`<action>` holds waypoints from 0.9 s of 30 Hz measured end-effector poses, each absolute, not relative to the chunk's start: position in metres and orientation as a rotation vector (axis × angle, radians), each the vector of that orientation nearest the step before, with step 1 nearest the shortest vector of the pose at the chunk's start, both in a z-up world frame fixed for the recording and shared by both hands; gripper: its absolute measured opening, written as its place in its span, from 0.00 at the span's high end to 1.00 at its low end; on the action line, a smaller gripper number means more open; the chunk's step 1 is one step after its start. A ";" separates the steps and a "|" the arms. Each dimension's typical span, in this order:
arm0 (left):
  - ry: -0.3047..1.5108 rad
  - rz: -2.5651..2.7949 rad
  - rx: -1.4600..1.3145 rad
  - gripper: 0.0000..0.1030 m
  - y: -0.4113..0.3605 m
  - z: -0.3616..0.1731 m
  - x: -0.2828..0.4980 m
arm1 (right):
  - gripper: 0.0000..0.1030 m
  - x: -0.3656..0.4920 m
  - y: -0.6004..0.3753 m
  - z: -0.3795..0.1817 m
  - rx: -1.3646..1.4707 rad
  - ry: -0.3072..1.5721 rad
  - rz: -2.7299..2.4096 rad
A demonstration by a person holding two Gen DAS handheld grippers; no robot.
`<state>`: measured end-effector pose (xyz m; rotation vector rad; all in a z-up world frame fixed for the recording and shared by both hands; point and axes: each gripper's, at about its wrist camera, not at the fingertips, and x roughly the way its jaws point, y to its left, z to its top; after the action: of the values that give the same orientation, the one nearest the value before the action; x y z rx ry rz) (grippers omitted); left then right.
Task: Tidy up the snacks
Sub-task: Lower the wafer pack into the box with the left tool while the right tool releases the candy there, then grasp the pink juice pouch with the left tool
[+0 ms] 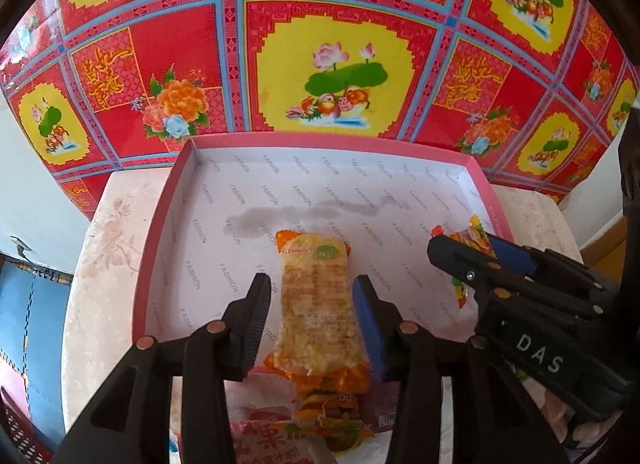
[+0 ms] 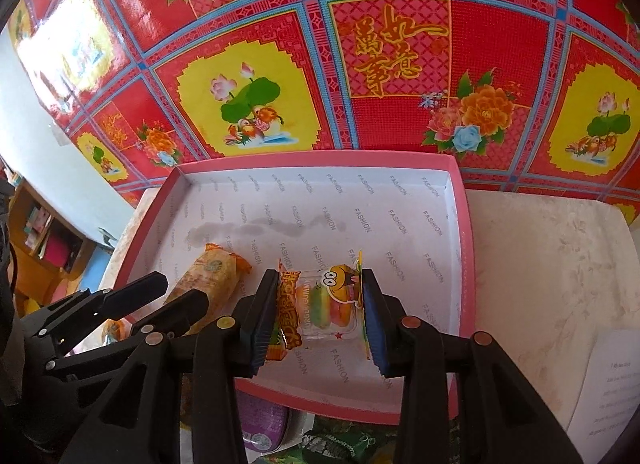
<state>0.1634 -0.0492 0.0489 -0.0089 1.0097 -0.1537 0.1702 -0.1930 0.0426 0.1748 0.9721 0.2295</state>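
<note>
A shallow pink box (image 1: 192,152) lined with white "FASHION" paper sits on a pale table. A long yellow-orange snack packet (image 1: 316,328) lies in it, and my left gripper (image 1: 310,284) straddles the packet with its jaws open, a slim gap on each side. In the right wrist view my right gripper (image 2: 320,280) is shut on a clear burger gummy packet (image 2: 324,304), held just above the box floor (image 2: 400,224). The left gripper (image 2: 182,290) and its packet (image 2: 212,276) show to the left there. The right gripper (image 1: 460,252) appears at the right of the left wrist view.
A red and yellow floral cloth (image 1: 332,76) hangs behind the table. Loose snacks lie in front of the box: a purple packet (image 2: 264,424), a green packet (image 2: 344,444), a red-white packet (image 1: 264,436). A printed sheet (image 2: 608,384) lies right; a shelf (image 2: 40,240) stands left.
</note>
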 end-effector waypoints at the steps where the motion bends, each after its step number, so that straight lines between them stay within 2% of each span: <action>1: 1.008 -0.151 -0.008 0.54 -0.049 0.050 0.162 | 0.59 0.168 -0.194 0.044 0.177 0.971 0.228; 10: 0.990 -0.133 -0.028 0.54 -0.039 0.062 0.148 | 0.46 0.150 -0.196 0.064 0.172 0.921 0.243; 27: 0.951 -0.116 -0.067 0.54 -0.022 0.082 0.106 | 0.45 0.102 -0.191 0.085 0.169 0.895 0.246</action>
<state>0.1060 -0.0218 0.0823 -0.0673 0.9515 -0.1158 0.1023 -0.1912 0.0846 0.1686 0.8953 0.2460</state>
